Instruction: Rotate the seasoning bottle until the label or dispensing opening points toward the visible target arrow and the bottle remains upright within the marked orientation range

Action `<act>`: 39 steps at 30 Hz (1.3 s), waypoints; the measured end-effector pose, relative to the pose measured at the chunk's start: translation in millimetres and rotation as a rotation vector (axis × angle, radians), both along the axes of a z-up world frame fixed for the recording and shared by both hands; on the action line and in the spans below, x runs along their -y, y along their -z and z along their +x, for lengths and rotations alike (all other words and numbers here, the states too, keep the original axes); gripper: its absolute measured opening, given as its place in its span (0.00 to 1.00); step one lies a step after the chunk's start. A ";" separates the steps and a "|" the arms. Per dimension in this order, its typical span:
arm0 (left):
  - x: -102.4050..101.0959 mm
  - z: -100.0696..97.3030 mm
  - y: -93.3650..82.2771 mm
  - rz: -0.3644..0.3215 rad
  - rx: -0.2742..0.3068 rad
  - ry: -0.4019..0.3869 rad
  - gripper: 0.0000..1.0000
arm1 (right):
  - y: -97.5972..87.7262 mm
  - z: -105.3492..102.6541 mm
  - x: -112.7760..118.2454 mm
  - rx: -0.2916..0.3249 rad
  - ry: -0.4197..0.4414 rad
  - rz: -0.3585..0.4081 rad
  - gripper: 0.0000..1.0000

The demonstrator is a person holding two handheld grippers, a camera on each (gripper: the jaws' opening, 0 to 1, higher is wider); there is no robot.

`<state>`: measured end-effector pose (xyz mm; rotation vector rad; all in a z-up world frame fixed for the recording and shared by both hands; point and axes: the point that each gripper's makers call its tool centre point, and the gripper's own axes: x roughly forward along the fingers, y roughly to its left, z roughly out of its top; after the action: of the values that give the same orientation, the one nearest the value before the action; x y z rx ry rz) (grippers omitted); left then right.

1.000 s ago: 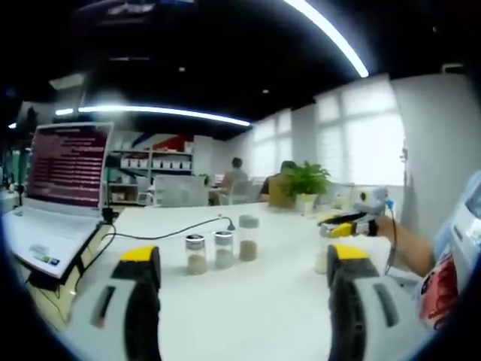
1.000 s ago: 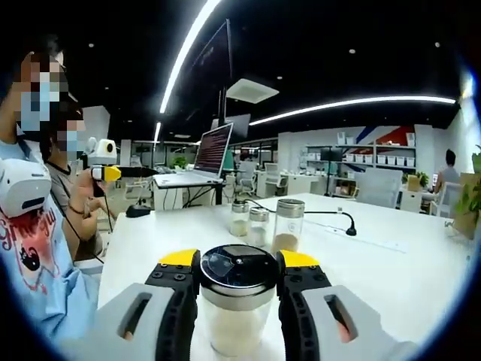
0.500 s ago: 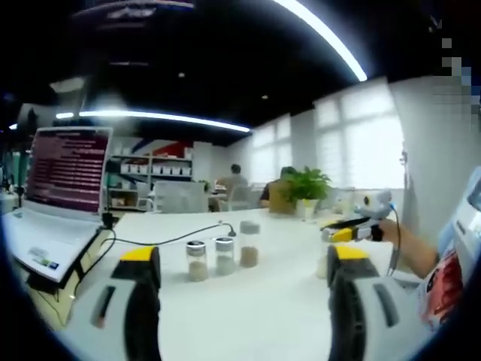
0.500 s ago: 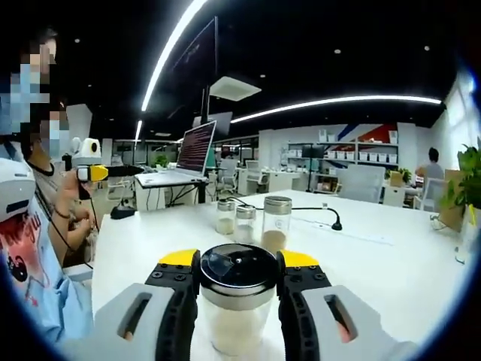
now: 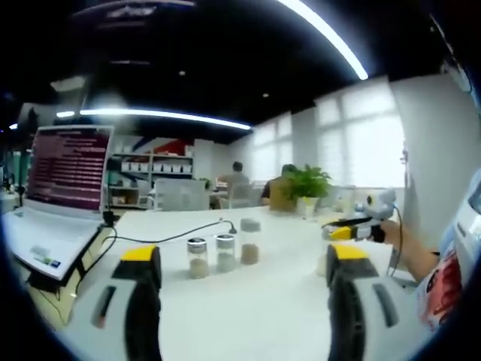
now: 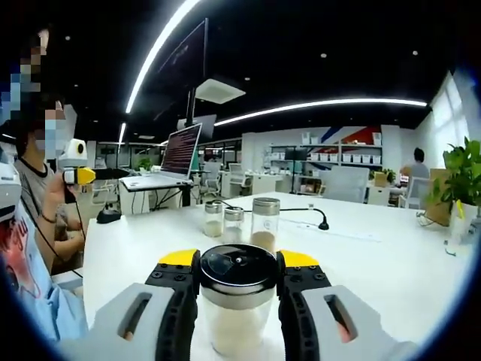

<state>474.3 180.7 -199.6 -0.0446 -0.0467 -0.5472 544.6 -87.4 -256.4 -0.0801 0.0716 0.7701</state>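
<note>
My right tongs (image 6: pixel 239 280) grip the upright seasoning bottle (image 6: pixel 238 301) at 6 o'clock on the white counter (image 6: pixel 361 263); my left tongs (image 5: pixel 244 263) stand wide, holding nothing. Three jars (image 6: pixel 234 222) stand at 12 o'clock, then a cable (image 6: pixel 312 218), farther a laptop (image 6: pixel 169 158) at 10, its screen text unreadable.
</note>
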 end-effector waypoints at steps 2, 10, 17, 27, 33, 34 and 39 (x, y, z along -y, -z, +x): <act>-0.1 -0.6 -0.4 -0.001 0.000 0.001 0.96 | 0.0 0.1 0.5 -0.001 0.015 0.002 0.40; -6.2 -0.4 -0.2 -0.009 -0.002 -0.012 0.96 | 0.1 0.5 0.4 0.008 0.054 0.018 0.40; -11.1 -1.7 -1.8 -0.030 -0.001 -0.013 0.96 | 0.5 0.9 -0.1 0.002 0.077 0.021 0.40; -10.5 -4.0 -3.0 -0.049 0.009 0.013 0.98 | 0.6 -0.1 2.5 0.005 0.137 0.036 0.40; -6.9 -2.7 -1.3 -0.028 -0.001 0.002 0.98 | -0.6 -1.6 6.9 0.004 0.160 0.043 0.40; -6.8 -2.5 -1.3 -0.027 -0.002 0.000 0.98 | -0.8 -1.7 7.4 0.003 0.164 0.050 0.40; -7.4 -3.3 -2.0 -0.030 -0.009 -0.013 0.98 | -0.7 -1.7 10.8 -0.015 0.179 0.078 0.40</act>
<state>471.1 188.1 -197.7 -0.0763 -0.0459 -0.5332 542.9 -98.2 -255.7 0.0065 0.0615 0.5939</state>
